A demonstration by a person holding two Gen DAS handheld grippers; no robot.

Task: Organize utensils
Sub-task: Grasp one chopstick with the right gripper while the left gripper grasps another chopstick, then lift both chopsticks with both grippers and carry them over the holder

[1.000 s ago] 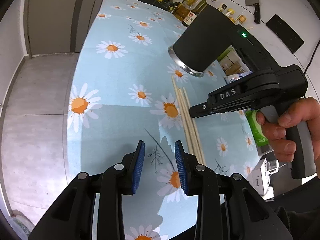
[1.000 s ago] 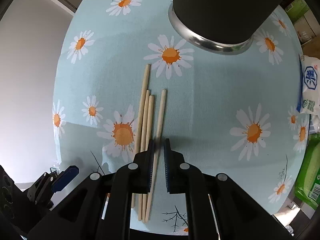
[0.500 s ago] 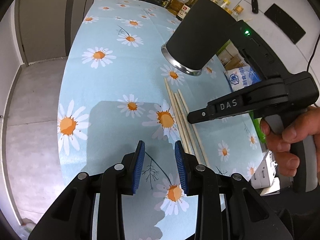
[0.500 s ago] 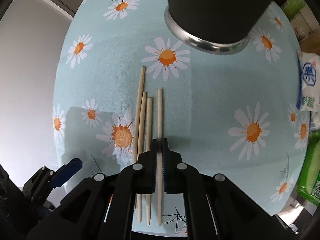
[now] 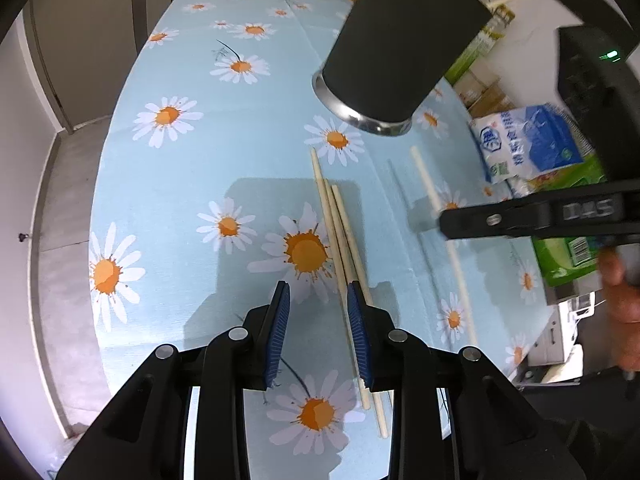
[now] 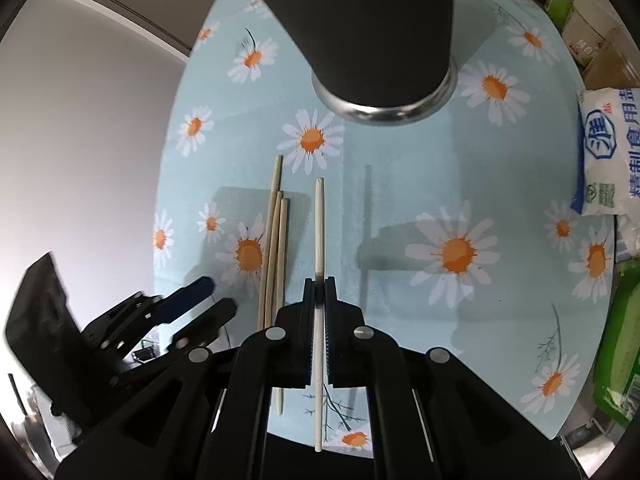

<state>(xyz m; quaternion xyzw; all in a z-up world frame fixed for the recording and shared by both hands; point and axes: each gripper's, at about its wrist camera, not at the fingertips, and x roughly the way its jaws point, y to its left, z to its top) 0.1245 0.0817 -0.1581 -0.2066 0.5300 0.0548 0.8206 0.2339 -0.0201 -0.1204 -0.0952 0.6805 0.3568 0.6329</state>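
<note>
Nearest the right wrist camera, the right gripper (image 6: 319, 292) is clenching a single pale chopstick (image 6: 319, 224) between its blue pads, holding it clear of the table so that its shadow is falling apart from it on the cloth. The left gripper (image 5: 318, 312) is hanging with its jaws partly apart and nothing pinched between them, its right pad just over the near ends of three loose chopsticks (image 5: 340, 240). These three are lying side by side, touching one another, on a round table under a light blue tablecloth (image 5: 192, 160) that is showing white daisies with orange centres. Just beyond the far tips of the sticks, a tall black holder (image 6: 372, 32) with a shiny metal base rim is standing upright on the cloth. At the right edge of the table, a white and blue bag (image 5: 532, 140) and green packaging (image 5: 568, 248) are lying close together. Beyond the table, grey floor tiles (image 5: 68, 220) are running up to pale cabinet doors, and bottles are standing behind the holder.
</note>
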